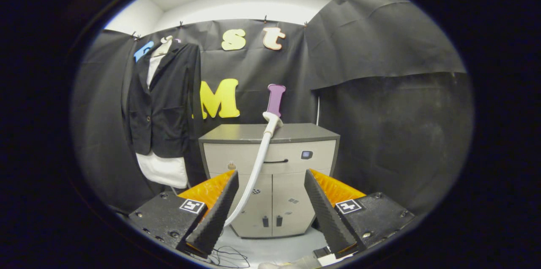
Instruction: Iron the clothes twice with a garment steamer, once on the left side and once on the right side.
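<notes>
Steamer (272, 122): we see it beyond the fingers, ahead, handle upright on the cabinet (270, 134).
Gripper (270, 201): fingers wide, empty.
Jacket (162, 100): hanging, ahead-left.

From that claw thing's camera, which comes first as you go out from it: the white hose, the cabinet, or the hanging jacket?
The gripper is open, holding nothing.
1. White hose: between the fingers, nearer one of them.
2. Cabinet: straight ahead, beyond the fingers.
3. Black jacket: hanging on the wall beside the cabinet, farthest.

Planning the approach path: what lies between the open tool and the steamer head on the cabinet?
In the gripper view, only the steamer's white hose crosses between the open tool and steamer head on the cabinet.
</notes>
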`<state>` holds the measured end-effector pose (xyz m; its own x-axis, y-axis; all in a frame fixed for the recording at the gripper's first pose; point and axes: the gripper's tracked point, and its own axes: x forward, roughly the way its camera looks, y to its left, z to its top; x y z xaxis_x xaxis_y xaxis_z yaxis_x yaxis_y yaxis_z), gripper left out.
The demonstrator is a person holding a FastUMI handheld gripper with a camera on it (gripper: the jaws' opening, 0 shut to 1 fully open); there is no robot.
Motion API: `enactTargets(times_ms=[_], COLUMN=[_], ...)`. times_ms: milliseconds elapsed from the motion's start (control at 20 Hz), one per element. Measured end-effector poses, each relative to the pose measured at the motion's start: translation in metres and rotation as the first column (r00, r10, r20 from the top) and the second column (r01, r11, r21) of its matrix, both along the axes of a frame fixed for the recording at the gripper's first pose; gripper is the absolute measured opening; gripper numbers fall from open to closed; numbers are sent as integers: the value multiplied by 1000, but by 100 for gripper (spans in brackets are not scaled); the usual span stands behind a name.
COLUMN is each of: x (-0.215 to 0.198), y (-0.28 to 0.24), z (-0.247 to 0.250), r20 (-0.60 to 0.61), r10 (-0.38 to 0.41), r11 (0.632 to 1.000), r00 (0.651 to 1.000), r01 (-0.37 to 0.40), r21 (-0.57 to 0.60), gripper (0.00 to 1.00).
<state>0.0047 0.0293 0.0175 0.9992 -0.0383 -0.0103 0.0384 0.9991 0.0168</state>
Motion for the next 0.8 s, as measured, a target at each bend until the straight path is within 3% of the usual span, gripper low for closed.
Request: enactTargets(times_ms=[350, 800], x=[60, 200], y=[-4, -10], z=[50, 71], r20=[18, -74], r10=[10, 76], r11=[998, 997], r00=[1000, 994], r01=[-8, -78], r21=[-62, -23], gripper=[97, 97])
